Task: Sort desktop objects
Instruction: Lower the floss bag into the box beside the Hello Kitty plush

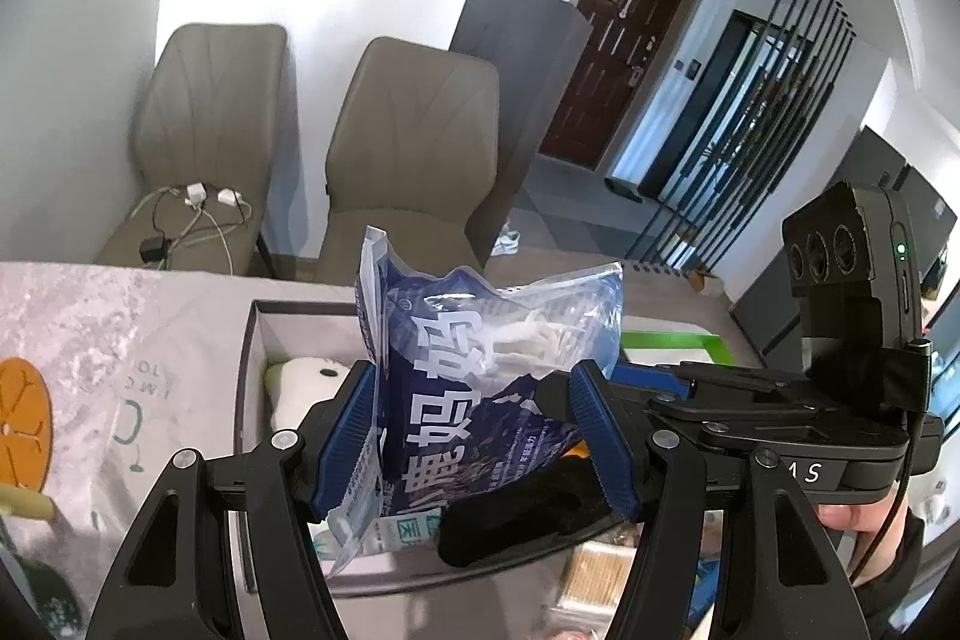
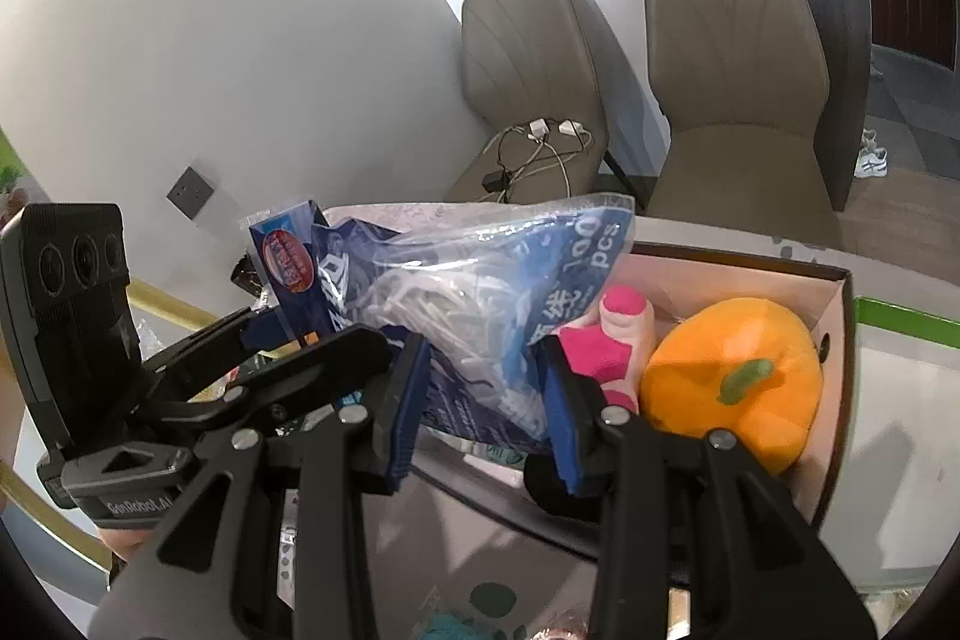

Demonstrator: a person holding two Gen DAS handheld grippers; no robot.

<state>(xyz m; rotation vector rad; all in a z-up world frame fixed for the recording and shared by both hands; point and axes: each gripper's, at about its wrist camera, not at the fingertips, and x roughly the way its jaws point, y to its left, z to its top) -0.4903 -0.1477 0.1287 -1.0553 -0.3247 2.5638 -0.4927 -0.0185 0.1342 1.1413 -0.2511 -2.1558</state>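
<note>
A blue and clear plastic bag of white floss picks point(image 1: 480, 340) hangs above an open grey box point(image 1: 252, 340). My left gripper point(image 1: 474, 376) is shut on the bag, its blue pads pressing both sides. My right gripper point(image 2: 485, 346) is shut on the same bag point(image 2: 480, 268) from the other end. In the left wrist view the right gripper point(image 1: 660, 382) reaches in from the right. In the right wrist view the left gripper point(image 2: 264, 328) holds the bag's header edge. Inside the box point(image 2: 840, 292) lie an orange plush pumpkin point(image 2: 720, 358), a pink toy point(image 2: 606, 340) and a white plush toy point(image 1: 300, 376).
A black object point(image 1: 516, 520) lies in the box under the bag. Two beige chairs point(image 1: 414, 148) stand behind the table, one with cables point(image 1: 198, 208) on its seat. An orange coaster point(image 1: 24, 424) rests on the cloth at left. A green-edged box point(image 1: 672, 343) sits beyond the grey box.
</note>
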